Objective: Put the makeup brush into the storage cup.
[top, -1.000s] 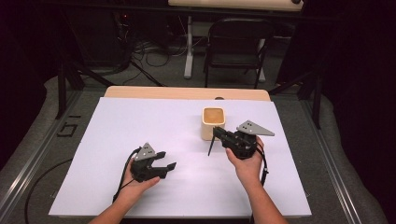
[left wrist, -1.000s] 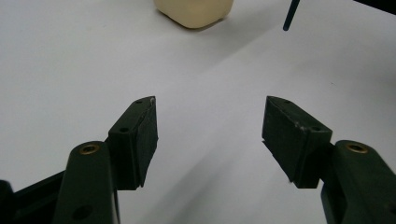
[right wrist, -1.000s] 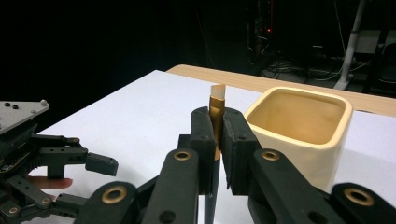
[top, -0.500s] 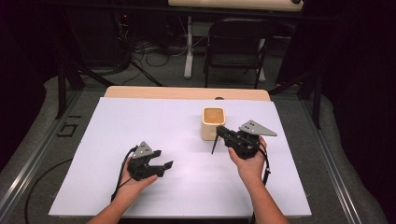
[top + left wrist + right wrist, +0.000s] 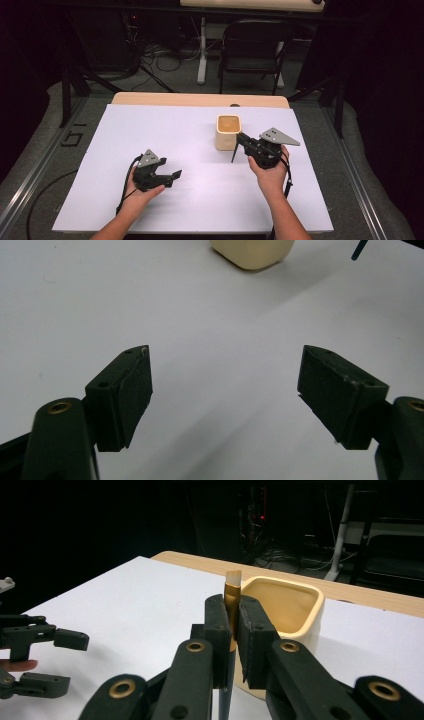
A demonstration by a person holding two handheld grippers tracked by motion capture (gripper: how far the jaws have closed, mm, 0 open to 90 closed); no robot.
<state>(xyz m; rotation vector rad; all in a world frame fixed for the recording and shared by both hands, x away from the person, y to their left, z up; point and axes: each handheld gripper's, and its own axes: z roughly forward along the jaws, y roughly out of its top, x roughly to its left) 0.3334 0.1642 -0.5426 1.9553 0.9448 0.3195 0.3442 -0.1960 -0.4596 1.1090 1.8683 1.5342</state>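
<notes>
from the high view i see the table, its top covered by a white sheet with a strip of bare wood showing along the far edge. beyond it on the floor stands a dark chair, well apart from everything i am working with.

on the sheet, right of centre and toward the far side, sits the cup, a cream, square-sided holder with rounded corners and an open top, upright. in the left gripper view its base shows at the top edge, far ahead of the jaws.

my left gripper rests low over the near left part of the sheet, held in the person's left hand, well apart from the cup. in the left gripper view its jaws stand wide apart with nothing but white sheet between them, so it is released.

my right gripper hangs just beside the cup on its right, carried by the right hand. in the right gripper view its jaws are pressed together on a pen, a slim brass-coloured stick with a pale tip that stands nearly upright, its top rising above the jaws in front of the cup's rim. in the high view the pen's dark lower end slants down toward the sheet just next to the cup; i cannot tell whether it touches the sheet.
</notes>
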